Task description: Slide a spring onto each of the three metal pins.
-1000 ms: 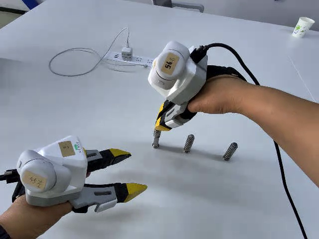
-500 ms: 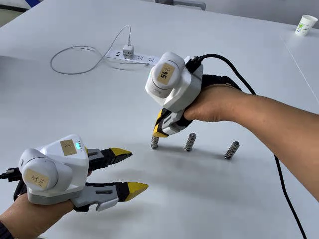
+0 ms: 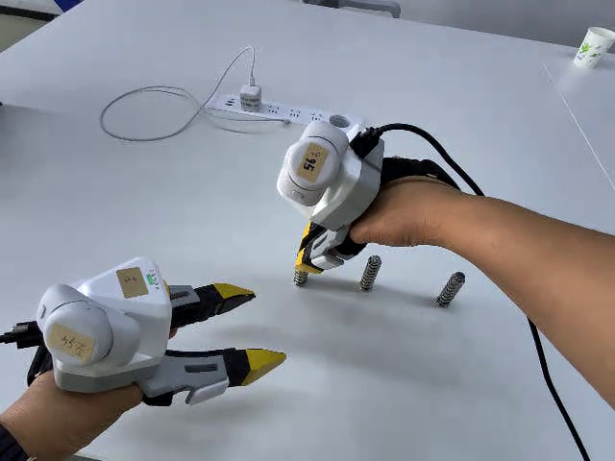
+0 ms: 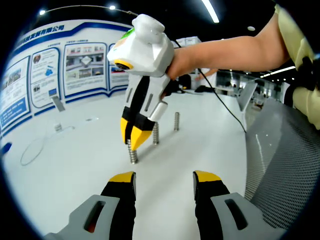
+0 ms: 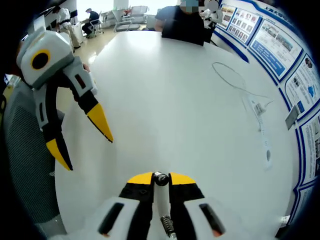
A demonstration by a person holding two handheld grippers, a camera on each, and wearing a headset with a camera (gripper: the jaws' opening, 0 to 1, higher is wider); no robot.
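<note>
White tabletop (image 3: pixel 144 211) runs across the whole head view. A white power strip (image 3: pixel 252 109) with a looped white cable (image 3: pixel 135 106) lies at the upper left.

At the lower left the left gripper (image 3: pixel 267 327) lies level. Its yellow-tipped jaws are spread wide with nothing between them.

At the centre the right gripper (image 3: pixel 306 267) points down. Its jaws are drawn almost tip to tip around the top of the leftmost grey metal pin (image 3: pixel 301 278). The right gripper view shows the pin's round head between the tips. The left gripper view shows a coiled steel spring (image 4: pixel 132 152) on this pin below the tips, reaching down to the table.

Just right of it stands the middle pin (image 3: pixel 369 273), and further right the right-hand pin (image 3: pixel 450 288). Each is upright with a coil over it.

A white paper cup (image 3: pixel 596 45) sits at the upper right corner.

By my reckoning the task is nearly done. Two pins are dressed, and the third spring needs only seating and letting go.
</note>
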